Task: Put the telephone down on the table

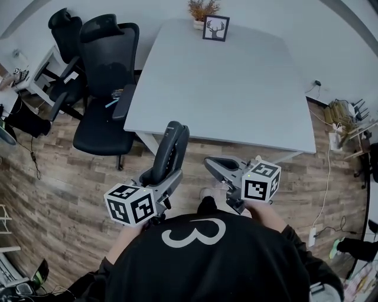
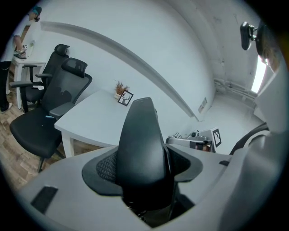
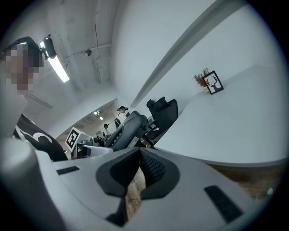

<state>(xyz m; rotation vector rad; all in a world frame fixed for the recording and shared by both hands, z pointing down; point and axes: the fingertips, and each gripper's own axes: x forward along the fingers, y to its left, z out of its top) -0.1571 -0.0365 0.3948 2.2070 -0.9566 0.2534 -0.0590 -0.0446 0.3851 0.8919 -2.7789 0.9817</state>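
A person stands at the near edge of a large white table [image 1: 224,88], seen from above, with 1 hand-held gripper in each hand.

The left gripper [image 1: 160,177] has the telephone [image 1: 170,150], a black cordless handset with a smooth, matt plastic back and a gently curved, tapering shape. Its jaws stand fairly wide and are clamped on the lower part of the handset. The upper end rises clear and tilts toward the table, probably so the handset can be carried out and laid flat. In the left gripper view the dark textured pads [image 2: 106,169] press against both sides of the telephone. It is in the air, short of the table edge, over the wooden floor [image 1: 59,177], and not yet set down.

The right gripper [image 1: 214,165] hangs just beside it at about the same height. Its jaws are closed tip to tip on nothing, and only floor shows through the slit behind the tips. It looks to be there as a spare hand.

The tabletop is smooth and bare on the near side, giving plenty of room. At its far edge stand a small framed picture of a deer's head [image 1: 215,28] and a dried plant [image 1: 201,10]. 2 black office chairs [image 1: 103,88] with mesh backs sit at the table's left side.
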